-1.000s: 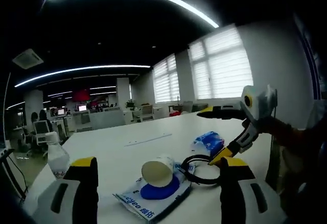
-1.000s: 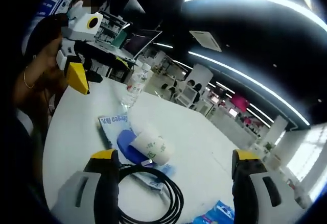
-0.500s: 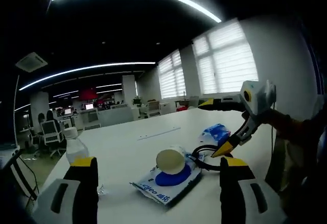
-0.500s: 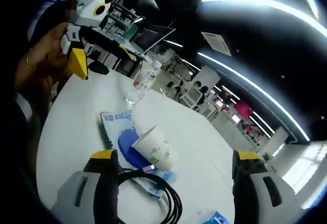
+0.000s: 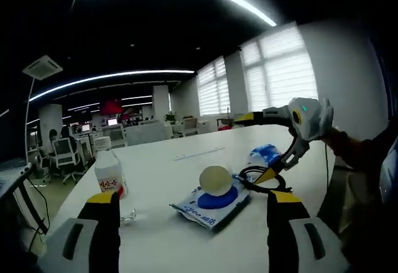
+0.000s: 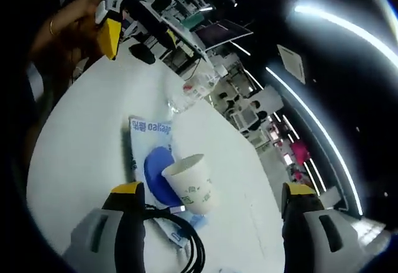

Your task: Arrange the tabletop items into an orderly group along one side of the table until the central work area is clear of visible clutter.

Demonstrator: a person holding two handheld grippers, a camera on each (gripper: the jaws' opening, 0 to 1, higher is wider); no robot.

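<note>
1. In the left gripper view we hold our left gripper [image 5: 193,235] above the near edge of the white table [image 5: 155,180], jaws spread wide with nothing between them
2. A paper cup [image 5: 216,180] lies on its side on a blue and white packet [image 5: 208,203] near the table's middle, its round bottom facing us
3. A coiled black cable [image 5: 264,183] sits just beside the packet, with a blue pouch [image 5: 264,155] behind it
4. A water bottle [image 5: 109,176] stands upright to the left
5. Our right gripper [image 6: 208,235] hangs over the cable [image 6: 189,248] with its jaws wide apart and empty, the cup [image 6: 191,183] just ahead
</note>
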